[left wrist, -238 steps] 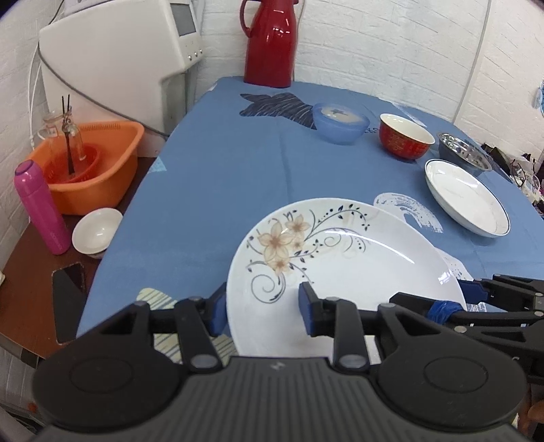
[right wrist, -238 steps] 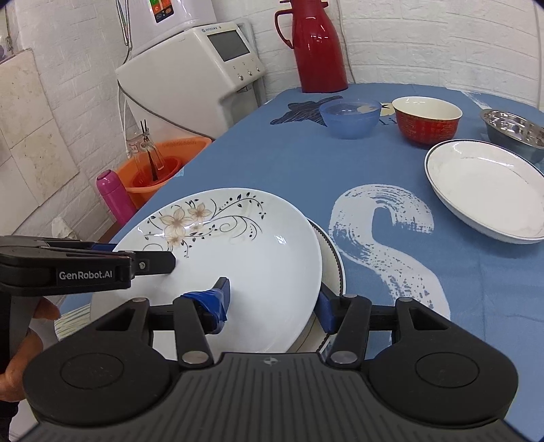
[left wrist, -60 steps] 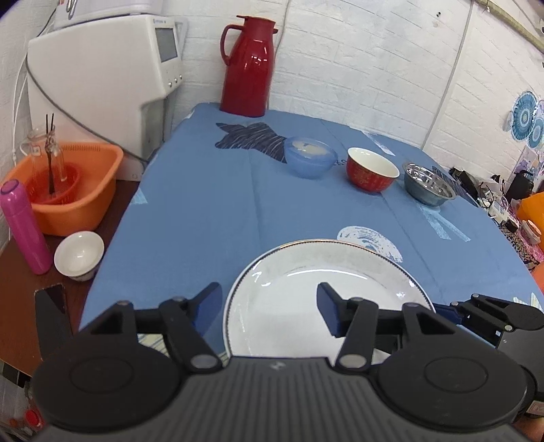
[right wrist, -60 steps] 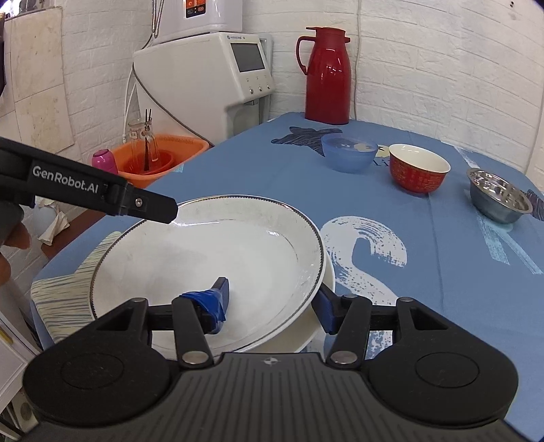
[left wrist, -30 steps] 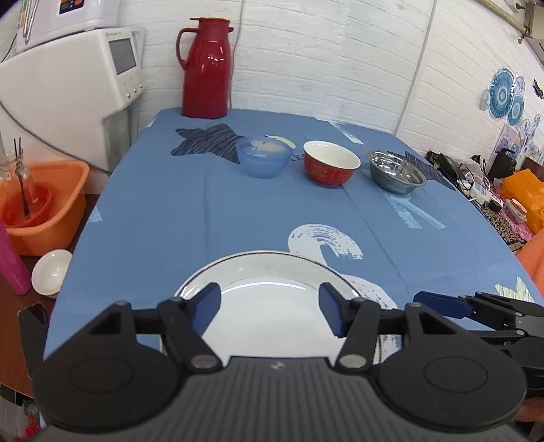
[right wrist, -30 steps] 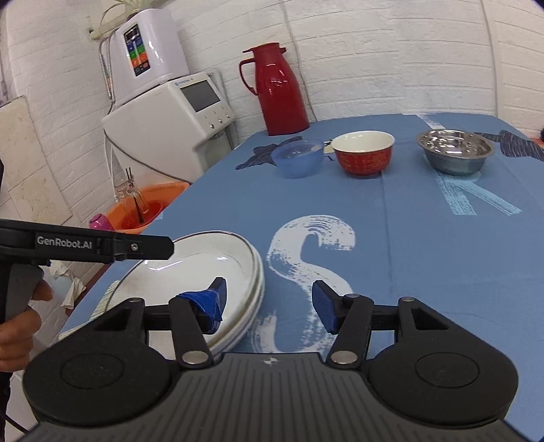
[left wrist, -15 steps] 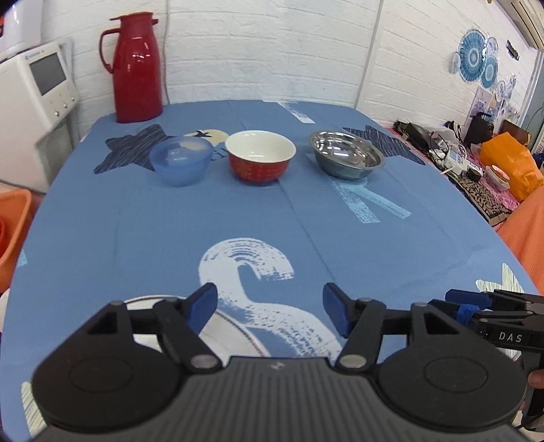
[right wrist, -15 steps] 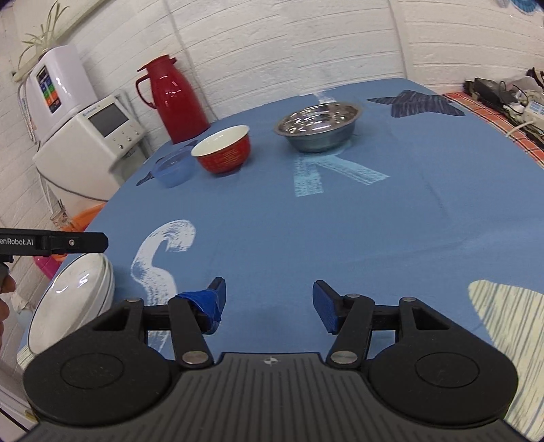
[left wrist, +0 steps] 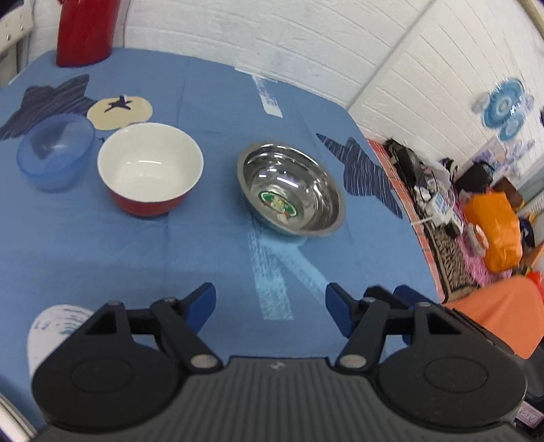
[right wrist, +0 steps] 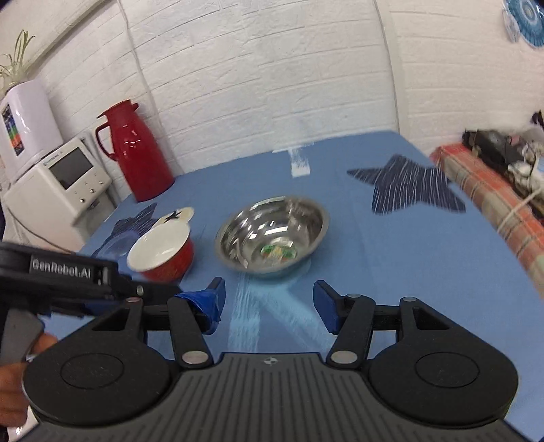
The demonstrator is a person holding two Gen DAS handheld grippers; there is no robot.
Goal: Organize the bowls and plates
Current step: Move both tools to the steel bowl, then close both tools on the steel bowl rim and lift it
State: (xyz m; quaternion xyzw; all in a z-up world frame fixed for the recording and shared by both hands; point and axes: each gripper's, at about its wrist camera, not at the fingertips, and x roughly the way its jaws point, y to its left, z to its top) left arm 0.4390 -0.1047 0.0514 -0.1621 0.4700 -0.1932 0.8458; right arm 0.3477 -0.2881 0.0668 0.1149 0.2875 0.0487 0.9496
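Left gripper [left wrist: 270,304] and right gripper [right wrist: 268,299] both spread wide, empty, above blue tablecloth [left wrist: 210,258]. Shiny steel bowl [left wrist: 290,193] ahead, red white-lined bowl [left wrist: 149,168] left of it, apart.

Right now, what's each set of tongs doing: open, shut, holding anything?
Left tongs: open, holding nothing, over the blue tablecloth.
Right tongs: open, holding nothing, facing the steel bowl.

red jug [left wrist: 86,32] – top cut off | blue bowl [right wrist: 117,243] – mostly hidden behind red bowl [right wrist: 163,253]
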